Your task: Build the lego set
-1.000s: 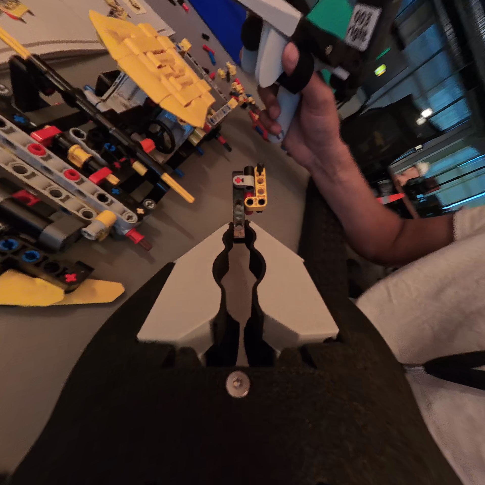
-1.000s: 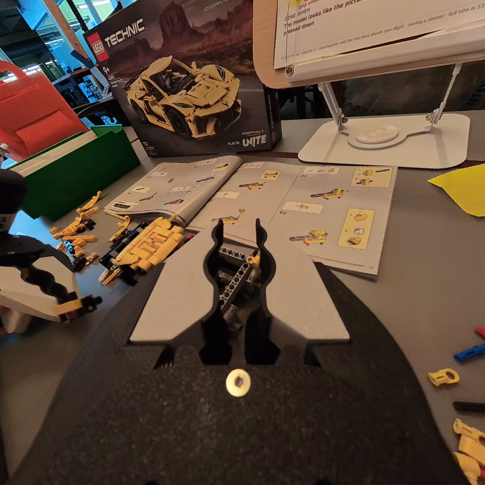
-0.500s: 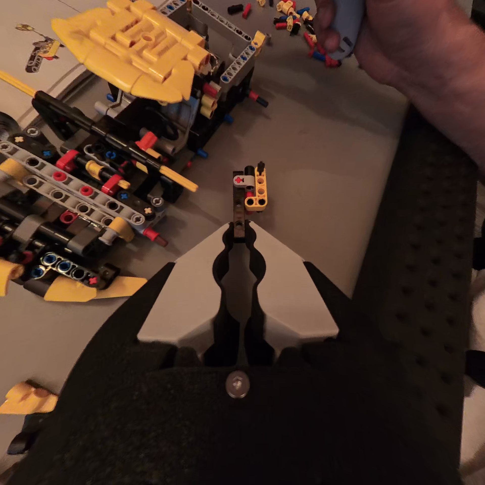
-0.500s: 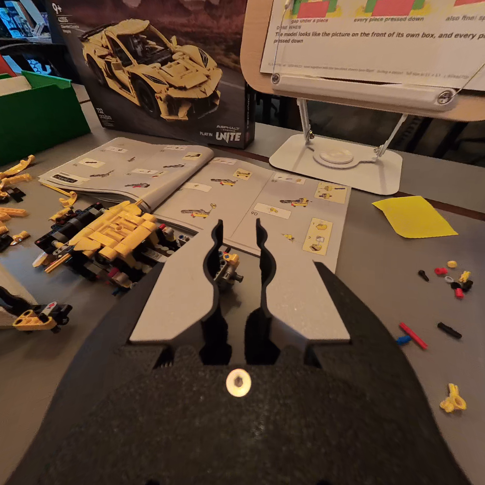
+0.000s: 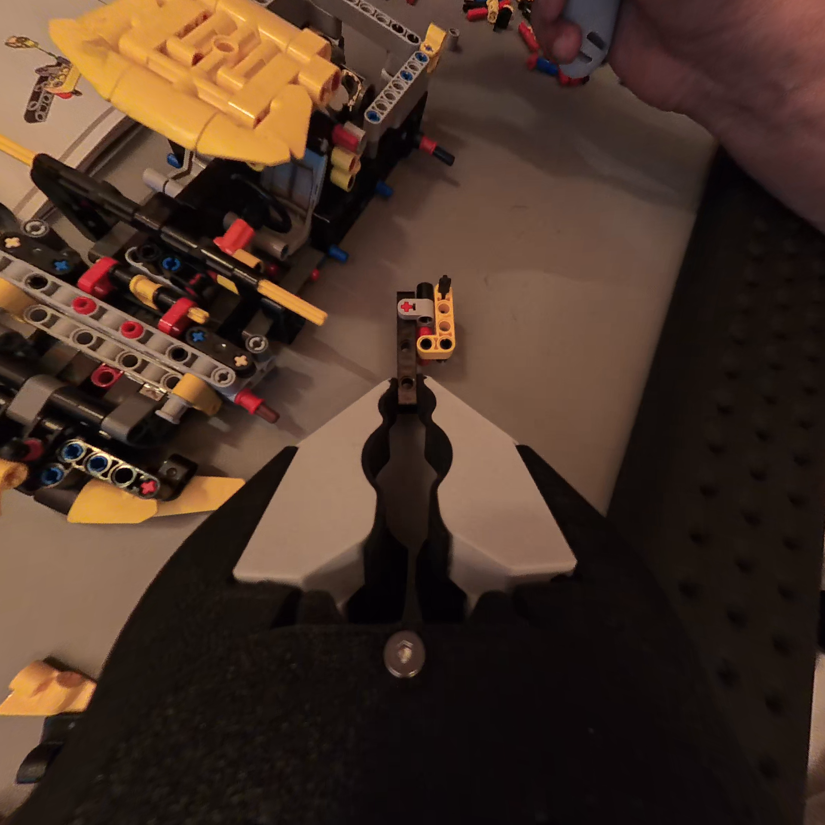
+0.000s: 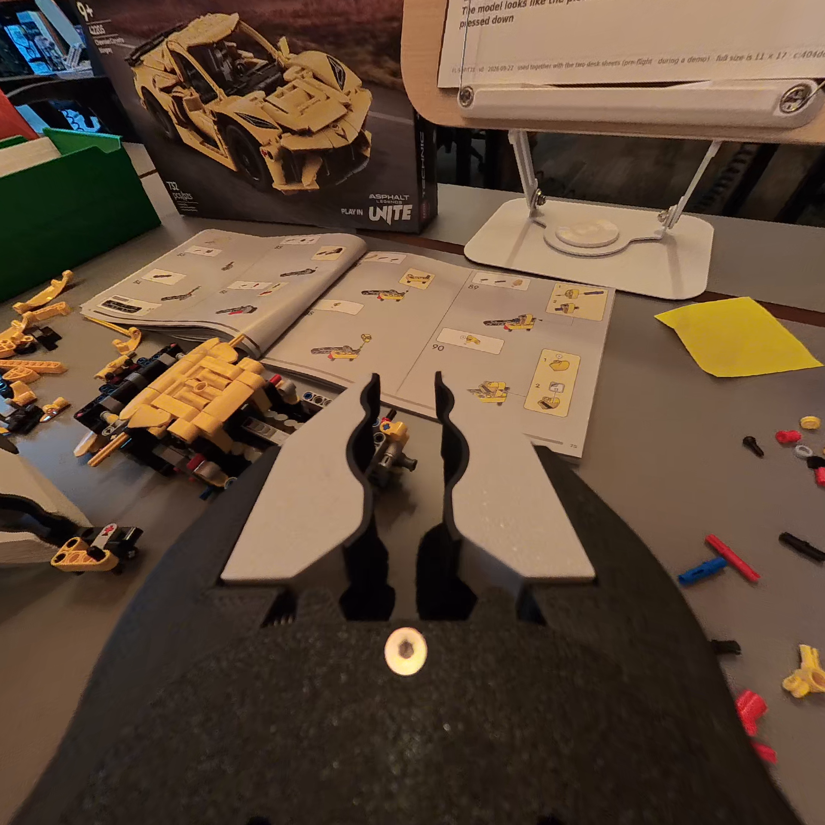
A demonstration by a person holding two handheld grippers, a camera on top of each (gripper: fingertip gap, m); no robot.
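Left tool [image 5: 407, 387] — gripping small subassembly [image 5: 426, 326]

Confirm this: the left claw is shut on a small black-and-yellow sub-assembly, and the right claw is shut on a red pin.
Not quite. The left claw is shut on the small black-and-yellow sub-assembly, but the right wrist view shows the right claw open and holding nothing; the red pin lies on the table.

A small sub-assembly of black beam, yellow L-shaped beam and grey connector [image 5: 424, 330] is held upright by its black end. The half-built yellow-and-black plastic car chassis [image 6: 187, 406] is seen lying on the grey surface [image 5: 558, 290], beside the open instruction booklet [image 6: 402, 321].
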